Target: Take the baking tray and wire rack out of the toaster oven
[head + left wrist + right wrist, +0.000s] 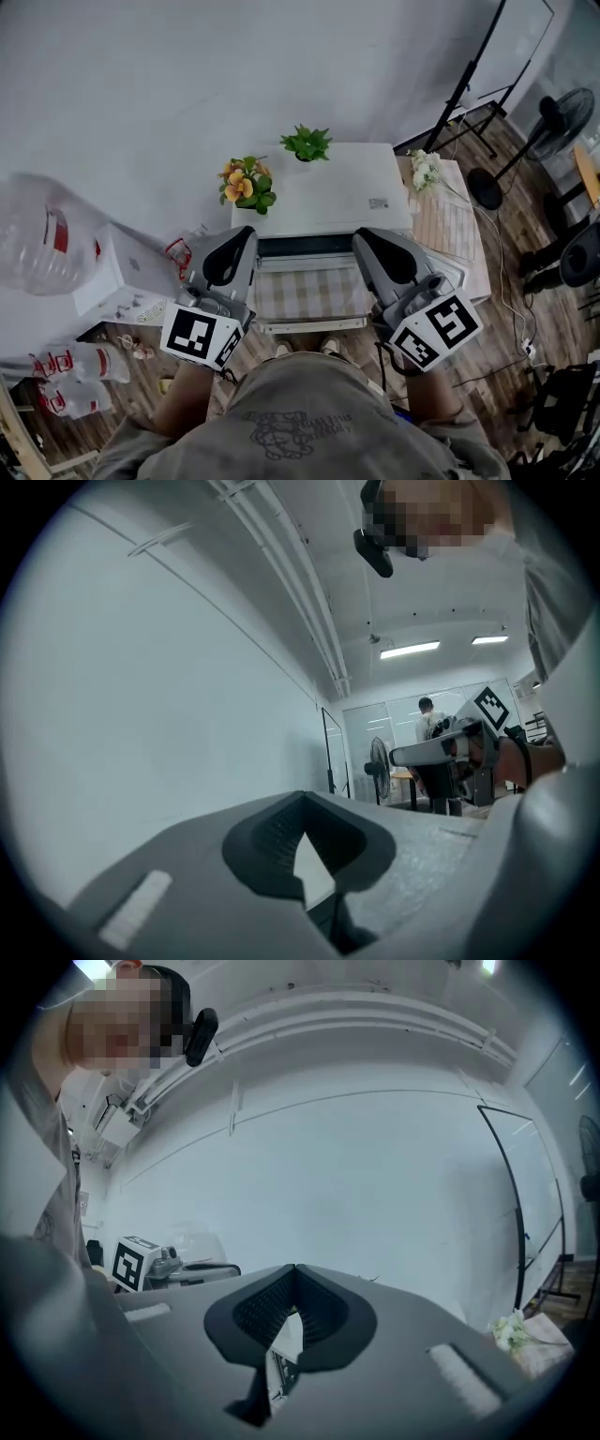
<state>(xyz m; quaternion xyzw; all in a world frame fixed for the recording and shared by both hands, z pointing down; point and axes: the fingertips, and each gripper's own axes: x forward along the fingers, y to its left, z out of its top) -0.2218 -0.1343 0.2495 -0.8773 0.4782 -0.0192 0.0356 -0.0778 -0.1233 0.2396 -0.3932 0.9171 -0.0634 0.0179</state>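
Note:
The white toaster oven (328,192) sits on a table with a checked cloth (309,292), straight ahead of me in the head view. Its front is seen edge-on from above, so the baking tray and wire rack are hidden. My left gripper (242,246) is held over the oven's front left corner and my right gripper (370,242) over its front right corner. Both point up and away. In the left gripper view the left gripper (302,801) has its jaws together with nothing between them. The right gripper (293,1269) looks the same in its own view.
A green potted plant (307,143) and orange flowers (246,185) stand behind and left of the oven, white flowers (425,169) at its right. A water jug (42,234) and a white box (117,272) lie left. A fan (553,122) and a stand (473,84) are right.

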